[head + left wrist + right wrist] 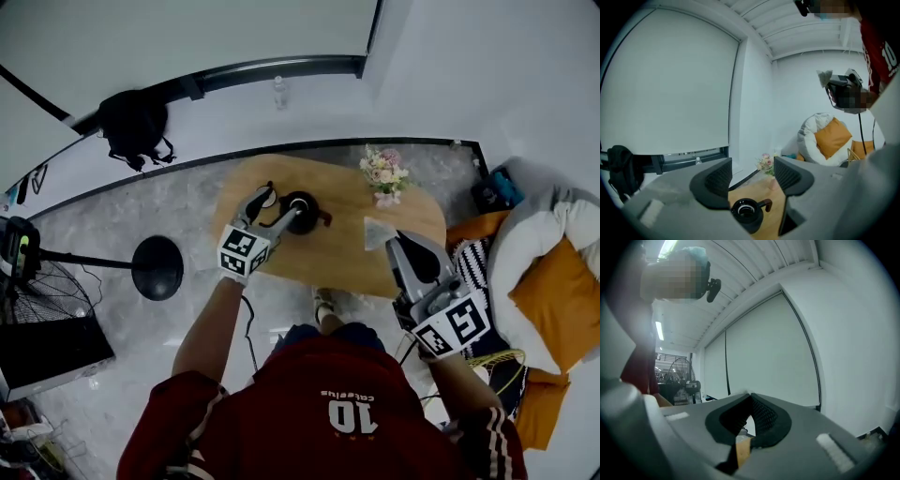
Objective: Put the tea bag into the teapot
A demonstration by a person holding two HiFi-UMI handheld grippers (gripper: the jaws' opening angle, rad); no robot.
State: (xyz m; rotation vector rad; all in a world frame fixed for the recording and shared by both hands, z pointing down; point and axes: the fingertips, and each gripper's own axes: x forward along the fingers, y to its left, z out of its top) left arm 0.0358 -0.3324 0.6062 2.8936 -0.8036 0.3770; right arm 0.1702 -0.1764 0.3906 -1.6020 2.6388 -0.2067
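Observation:
A black teapot (302, 208) with its top open stands on the oval wooden table (337, 253). My left gripper (279, 202) hovers just above and beside it, jaws wide open with nothing between them. In the left gripper view the teapot (747, 213) lies below the gap of the open left gripper (752, 171); its mouth shows a pale ring, and I cannot tell what is inside. A pale flat packet (378, 232) lies on the table's right part. My right gripper (401, 246) is held over the table's near right edge, shut and empty; its jaw tips meet in the right gripper view (750, 397).
A small vase of flowers (383, 175) stands at the table's far right. A white beanbag with orange cushions (548, 281) sits to the right. A black round-based stand (157, 267) and a fan (28, 281) are on the floor at left.

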